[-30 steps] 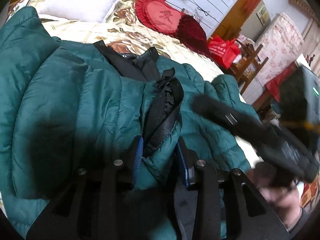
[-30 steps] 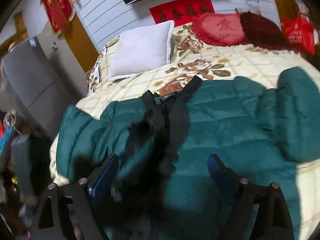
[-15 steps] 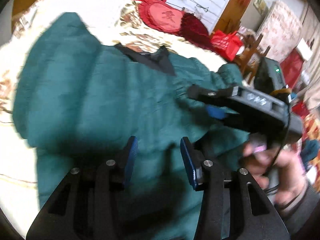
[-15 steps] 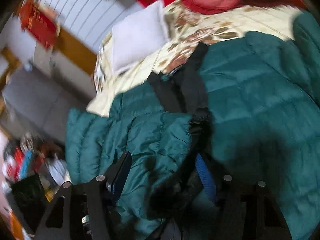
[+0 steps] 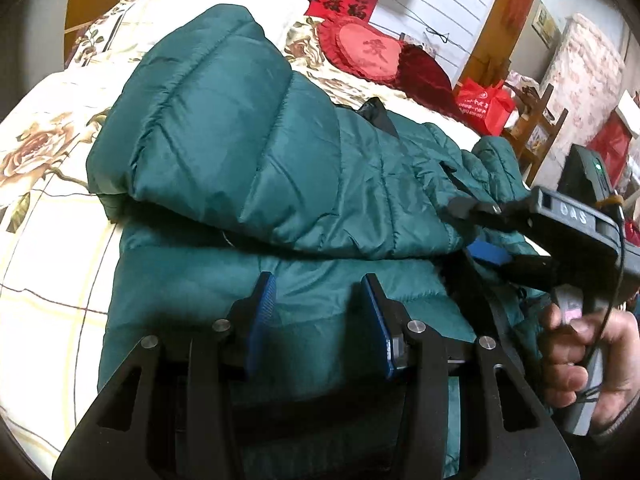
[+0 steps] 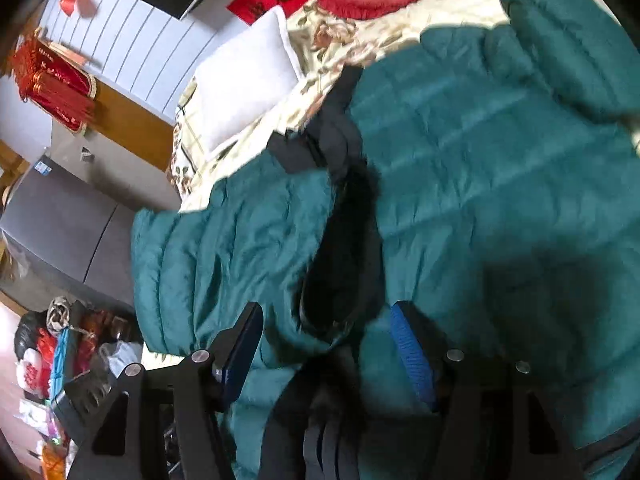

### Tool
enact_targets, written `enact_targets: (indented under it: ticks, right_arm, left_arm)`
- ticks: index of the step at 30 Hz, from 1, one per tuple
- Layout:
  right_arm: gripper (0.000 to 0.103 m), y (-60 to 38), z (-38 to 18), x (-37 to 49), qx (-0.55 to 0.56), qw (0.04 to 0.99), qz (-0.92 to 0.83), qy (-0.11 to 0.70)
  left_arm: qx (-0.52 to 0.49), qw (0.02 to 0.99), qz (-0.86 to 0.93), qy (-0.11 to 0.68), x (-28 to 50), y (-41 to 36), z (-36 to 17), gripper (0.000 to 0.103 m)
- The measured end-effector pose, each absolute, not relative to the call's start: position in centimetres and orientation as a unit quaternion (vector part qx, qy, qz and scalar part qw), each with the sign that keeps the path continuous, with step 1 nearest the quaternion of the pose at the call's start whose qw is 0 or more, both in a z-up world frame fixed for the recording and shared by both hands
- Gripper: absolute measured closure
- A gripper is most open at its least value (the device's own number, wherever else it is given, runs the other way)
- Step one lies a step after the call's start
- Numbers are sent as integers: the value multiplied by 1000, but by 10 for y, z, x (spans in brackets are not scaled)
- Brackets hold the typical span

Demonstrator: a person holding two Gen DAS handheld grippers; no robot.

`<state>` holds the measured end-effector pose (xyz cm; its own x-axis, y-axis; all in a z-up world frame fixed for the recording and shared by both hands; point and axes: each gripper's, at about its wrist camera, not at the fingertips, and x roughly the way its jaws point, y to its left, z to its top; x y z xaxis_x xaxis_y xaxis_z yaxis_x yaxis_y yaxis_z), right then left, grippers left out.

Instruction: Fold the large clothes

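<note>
1. A green quilted jacket is spread over a flowered bed, directly under and ahead of both tongs.
2. The left tongs are held released just above the jacket's near panel. Their jaws have just been opening; cloth is seen in the gap between the blue pads, but it is not pinched by them.
3. Ahead of the left tongs, a thick flap of the jacket is laid across the body. Its folded edge runs from left to right just beyond the fingertips.
4. To the right of the left tongs, the right tongs are seen from the side, carried by a hand on the grip. The flap's right end is caught between the upper finger and the blue pad below it.
5. In the right wrist view, the right tongs are clenched on a bunched front edge of the jacket. Their jaws have just been closing on it.
6. The black lining is exposed between the right tongs' pads and just ahead of them, running away towards the collar.
7. Far ahead of the right tongs and to the left, a white pillow is set at the head of the bed.
8. Far ahead of the left tongs, a red cushion is propped by the wall, and a red bag is seen further to its right, beyond the bed.
</note>
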<state>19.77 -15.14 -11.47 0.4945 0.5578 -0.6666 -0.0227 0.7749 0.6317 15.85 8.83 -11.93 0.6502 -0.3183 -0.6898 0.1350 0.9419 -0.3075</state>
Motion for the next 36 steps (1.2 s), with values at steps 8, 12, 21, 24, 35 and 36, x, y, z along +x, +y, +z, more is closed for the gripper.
enact_targets:
  ticks: [8,12,21,24,35,36]
  right_arm:
    - [83,-138,-118,225,315,819,168,449]
    - [88,-146,-83,218,200,877,132,416]
    - [88,-229,-54,241,79,896,37,435]
    - [88,-244,-58,244,64,896,33,438]
    - [88,-244,-28,256,-2,925,101,365]
    - [88,-244,-26,261,-3,926,110,362]
  left_arm:
    - [-144,899,-116,398,155,100,-121,59]
    - [-144,898,-115,399,154,99,-121,59]
    - [-138,902,-62,404,155,102,-118,59]
    - [-125,911,0,394,154,111,-103,59]
    - [-87,929,42,359,244,126,-52,59]
    - [-78,931,38,355,253,122,-50,59]
